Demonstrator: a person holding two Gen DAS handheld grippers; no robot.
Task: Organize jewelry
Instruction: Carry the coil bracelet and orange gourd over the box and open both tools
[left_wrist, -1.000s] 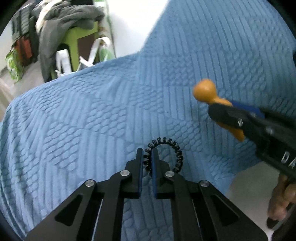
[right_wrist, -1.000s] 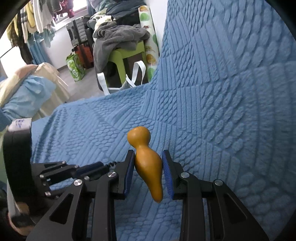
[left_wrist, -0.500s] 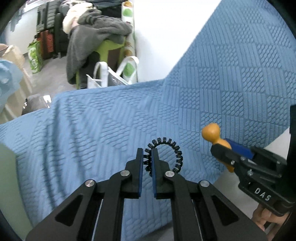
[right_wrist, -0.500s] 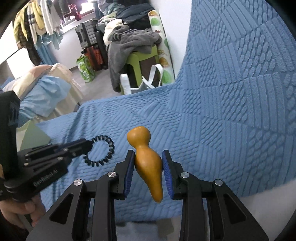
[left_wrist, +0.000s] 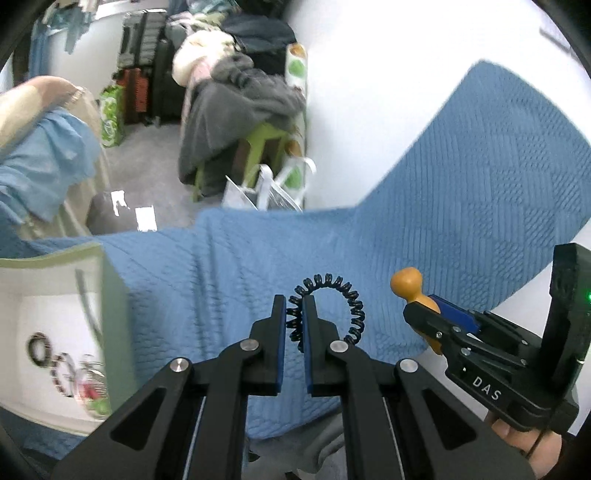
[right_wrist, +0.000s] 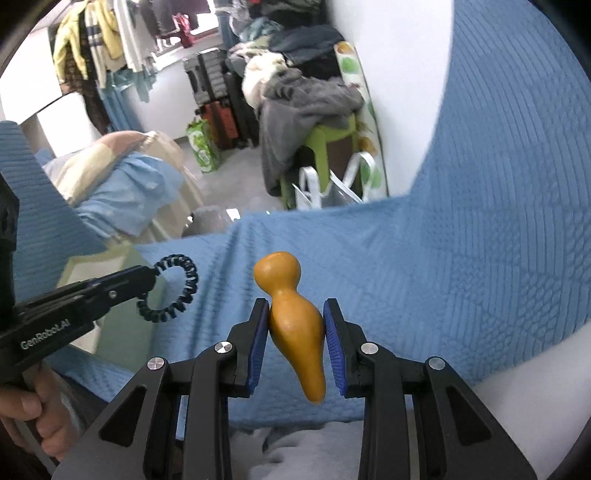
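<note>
Blue quilted fabric (left_wrist: 461, 206) is spread across the middle and right of both views, with its far part raised against a white wall (left_wrist: 369, 92) at upper right. Behind it, in the upper centre of each frame, grey clothing (right_wrist: 306, 107) is heaped over a green stool (right_wrist: 328, 140), and dark suitcases (right_wrist: 218, 96) are stacked against the back wall; hanging garments (right_wrist: 107, 44) are seen at upper left of the right wrist view. A pale open box (left_wrist: 59, 332) is seen at lower left of the left wrist view, blurred, with several ring-shaped pieces (left_wrist: 40, 349) lying inside it.

The left hand-held gripper (left_wrist: 294, 314) fills the lower centre of its own view, and its blue pads are pressed together on a black spiral hair tie (left_wrist: 349, 306), which is held above the fabric as a loop to the right of the fingers. The right hand-held gripper (right_wrist: 295, 332) is clamped on an orange gourd-shaped wooden piece (right_wrist: 295, 321), gripped at its wider body with the round knob pointing away and the narrow tip hanging below the pads. In the left wrist view that gripper and gourd are seen at centre right, level with the hair tie and apart from it. A hand (right_wrist: 40, 417) is visible at lower left of the right wrist view, wrapped around the left gripper's handle.
</note>
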